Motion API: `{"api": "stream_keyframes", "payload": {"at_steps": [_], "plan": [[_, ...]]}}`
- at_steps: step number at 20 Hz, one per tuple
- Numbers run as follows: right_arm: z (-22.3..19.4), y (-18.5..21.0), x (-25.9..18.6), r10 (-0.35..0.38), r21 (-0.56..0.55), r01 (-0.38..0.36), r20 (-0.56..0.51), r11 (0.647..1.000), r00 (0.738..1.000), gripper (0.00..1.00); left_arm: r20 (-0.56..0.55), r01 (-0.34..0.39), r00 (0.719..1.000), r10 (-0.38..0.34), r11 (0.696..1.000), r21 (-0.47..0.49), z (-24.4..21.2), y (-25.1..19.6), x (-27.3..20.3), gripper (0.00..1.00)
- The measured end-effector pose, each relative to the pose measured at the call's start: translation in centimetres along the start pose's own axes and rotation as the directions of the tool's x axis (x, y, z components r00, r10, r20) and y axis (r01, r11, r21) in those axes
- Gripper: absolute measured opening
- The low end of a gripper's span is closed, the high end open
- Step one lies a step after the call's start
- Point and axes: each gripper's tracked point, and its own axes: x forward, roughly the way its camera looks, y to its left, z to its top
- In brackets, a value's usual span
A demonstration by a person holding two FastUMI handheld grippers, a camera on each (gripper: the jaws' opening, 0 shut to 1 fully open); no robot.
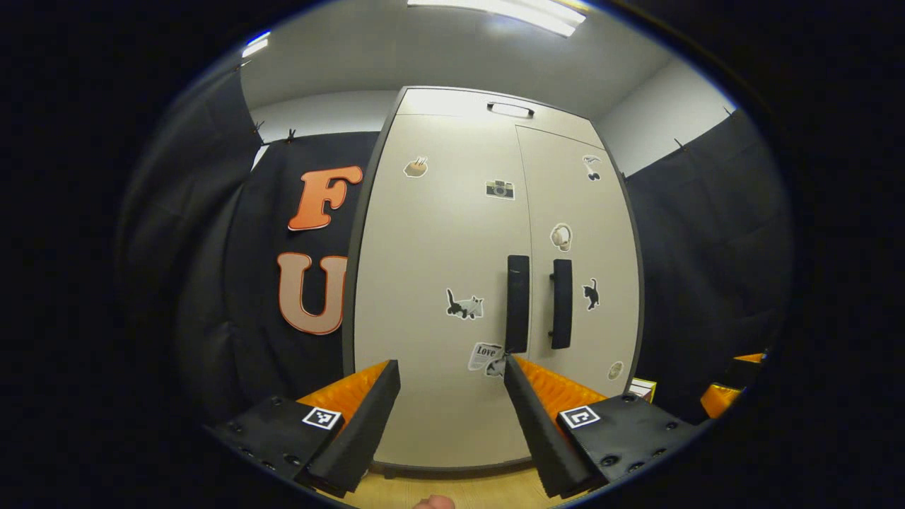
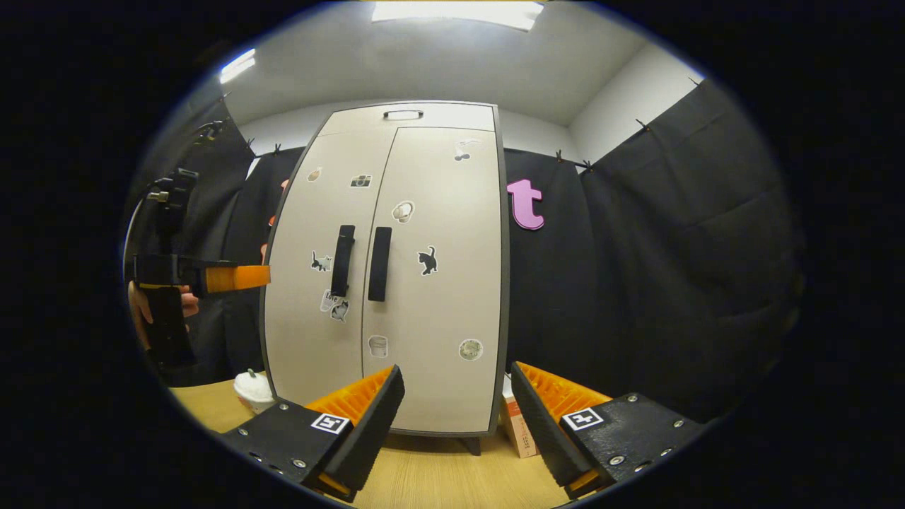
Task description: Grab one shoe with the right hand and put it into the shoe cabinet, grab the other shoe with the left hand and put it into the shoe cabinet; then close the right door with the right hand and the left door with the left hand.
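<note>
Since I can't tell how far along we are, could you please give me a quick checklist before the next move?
1. Left door shut: ok, flush in the left gripper view.
2. Right door shut: ok, flush against the left one.
3. Shoes inside the cabinet: cannot tell, doors hide the inside.
4. Left tongs empty: ok, open and holding nothing.
5. Right tongs empty: ok, open and holding nothing.
6. Tongs off the handles: ok for the right tongs; cannot tell for the left, one finger overlaps a handle's lower end.
</note>
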Motion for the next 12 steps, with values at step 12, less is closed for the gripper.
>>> {"api": "stream_keyframes", "payload": {"at_steps": [12], "plan": [[-1.6,1.8,-1.5,0.063,0.013,-0.062,-0.027,0.998,0.998,0.94,-0.085,-0.135,0.987,0.136,0.991,0.012,-6.9,2.9,-9.3,0.96]]}}
